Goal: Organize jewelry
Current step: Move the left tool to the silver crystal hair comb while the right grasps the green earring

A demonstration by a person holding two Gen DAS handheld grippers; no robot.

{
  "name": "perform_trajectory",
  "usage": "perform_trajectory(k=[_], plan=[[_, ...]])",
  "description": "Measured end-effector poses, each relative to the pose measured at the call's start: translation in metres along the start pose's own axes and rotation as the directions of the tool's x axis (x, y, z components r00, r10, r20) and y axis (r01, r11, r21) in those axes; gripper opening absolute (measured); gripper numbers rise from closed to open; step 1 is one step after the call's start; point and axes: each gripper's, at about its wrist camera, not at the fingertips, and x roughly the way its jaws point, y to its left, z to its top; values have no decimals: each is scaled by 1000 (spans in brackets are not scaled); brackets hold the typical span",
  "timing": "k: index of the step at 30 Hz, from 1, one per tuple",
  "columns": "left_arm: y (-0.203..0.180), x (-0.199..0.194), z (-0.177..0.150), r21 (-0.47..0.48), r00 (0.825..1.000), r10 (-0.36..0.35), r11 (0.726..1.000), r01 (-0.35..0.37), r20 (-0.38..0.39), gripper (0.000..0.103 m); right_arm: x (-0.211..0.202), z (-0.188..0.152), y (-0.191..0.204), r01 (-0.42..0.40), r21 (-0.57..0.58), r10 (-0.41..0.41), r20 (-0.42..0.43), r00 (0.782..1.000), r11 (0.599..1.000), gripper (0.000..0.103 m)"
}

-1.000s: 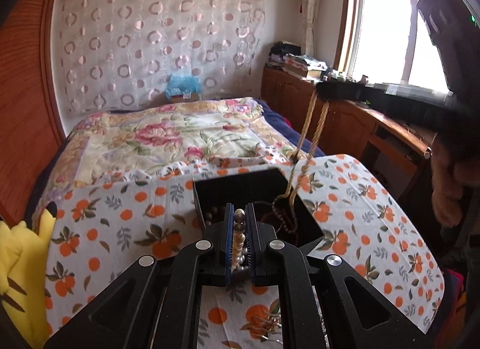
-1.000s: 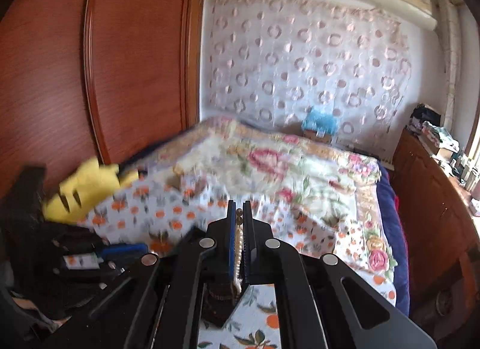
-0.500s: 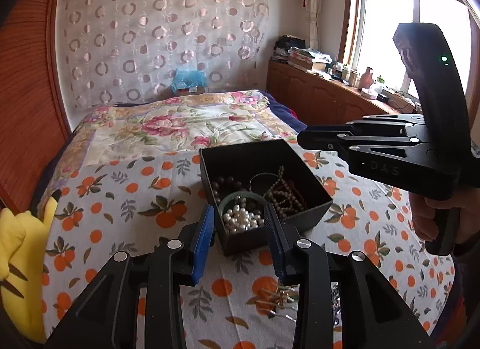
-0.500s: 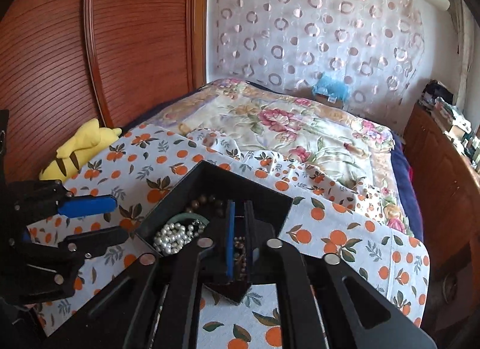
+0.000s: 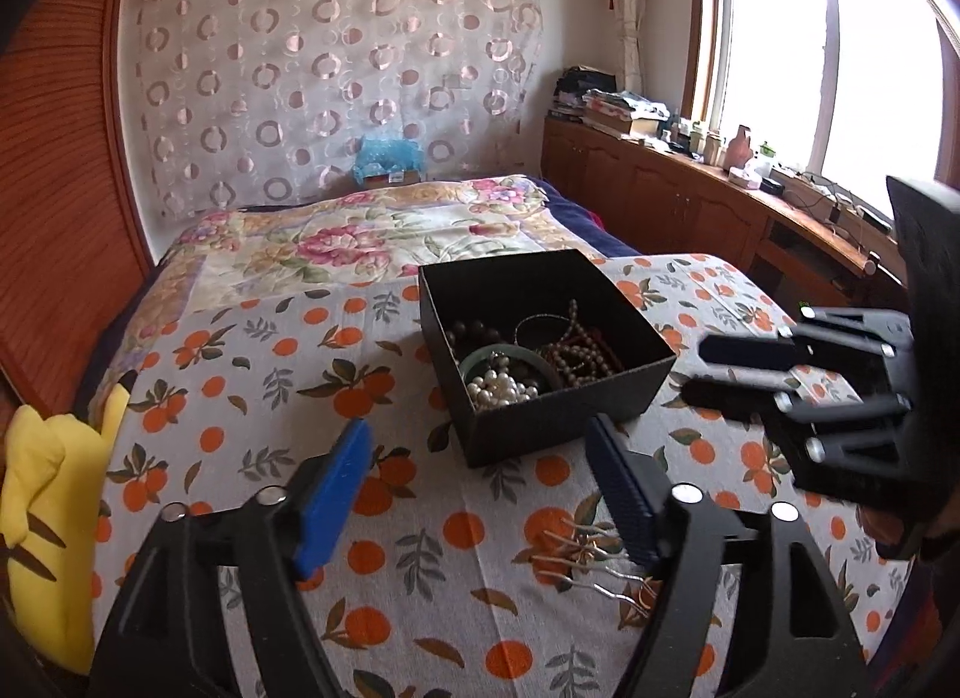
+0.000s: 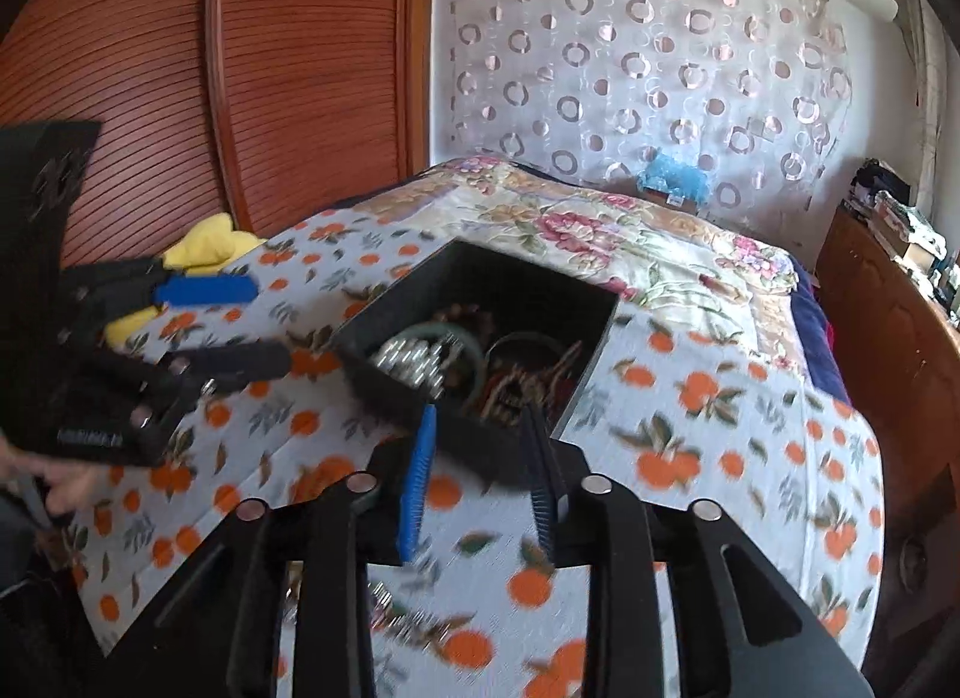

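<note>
The left gripper (image 5: pixel 480 476) has its jaws spread wide. They have just been opening, and nothing is between them. The right gripper (image 6: pixel 480 470) has its jaws partly apart. They have just been opening too, and they hold nothing.

A black box (image 5: pixel 543 347) sits on the orange-print cloth (image 5: pixel 240 374), just past both grippers. White pearls (image 5: pixel 501 389), a green bangle (image 5: pixel 510 353) and brown beads (image 5: pixel 576 356) lie in it.

The left view is sharp and shows hairpins (image 5: pixel 585 557) on the cloth near its right jaw. The right view is blurry. It shows a hand (image 6: pixel 66 485) under the left gripper.
</note>
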Motion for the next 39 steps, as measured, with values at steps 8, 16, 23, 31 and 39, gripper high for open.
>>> perform_trajectory(k=[8, 16, 23, 31, 39], plan=[[1, -10, -16, -6, 1000, -4, 1000, 4, 0, 93, -7, -37, 18, -54, 26, 55, -23, 998, 998, 56], [8, -25, -39, -32, 1000, -2, 999, 1, -13, 95, -4, -55, 39, -97, -6, 96, -54, 994, 995, 74], [10, -24, -55, -39, 999, -7, 999, 5, -43, 95, 0, -68, 42, -105, -25, 101, -109, 989, 994, 73], [9, -21, -59, -43, 999, -17, 999, 14, -49, 95, 0, -71, 16, -66, -40, 59, -164, 985, 997, 45], [6, -20, -61, -39, 999, -15, 999, 13, -52, 95, 16, -68, 11, -86, -34, 78, -192, 978, 996, 13]])
